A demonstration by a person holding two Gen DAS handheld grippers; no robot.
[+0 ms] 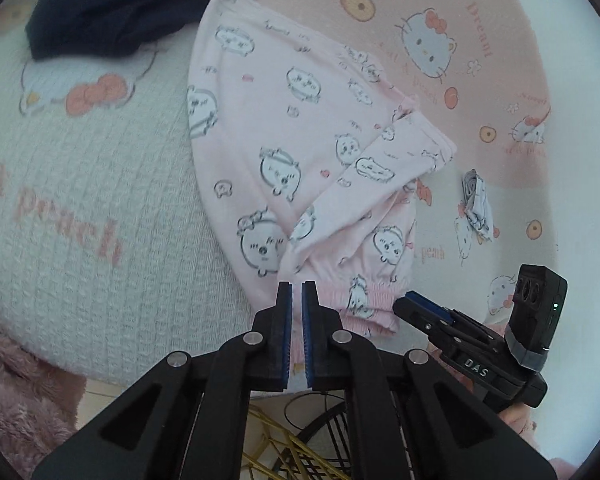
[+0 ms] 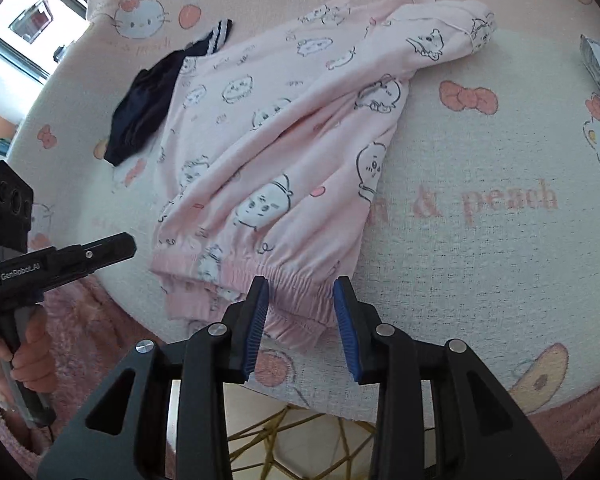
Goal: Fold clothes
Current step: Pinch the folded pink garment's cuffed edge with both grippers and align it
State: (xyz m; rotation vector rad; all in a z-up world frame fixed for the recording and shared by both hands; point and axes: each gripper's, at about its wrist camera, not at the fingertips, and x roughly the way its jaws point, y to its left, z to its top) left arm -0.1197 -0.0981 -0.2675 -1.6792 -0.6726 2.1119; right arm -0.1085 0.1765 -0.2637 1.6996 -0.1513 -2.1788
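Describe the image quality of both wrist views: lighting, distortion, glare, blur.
Left wrist view: soft, even daylight, strong fisheye curving, dark corners, pink pyjama trousers sharp, the left tool slightly soft. Right wrist view: same bending, blown-out window at upper left, trousers mostly crisp, waistband print smeared, right tool clear.

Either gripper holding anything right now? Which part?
Left gripper looks shut on the pink pyjama top at its elastic hem. Right gripper holds nothing; jaws open around the hem.
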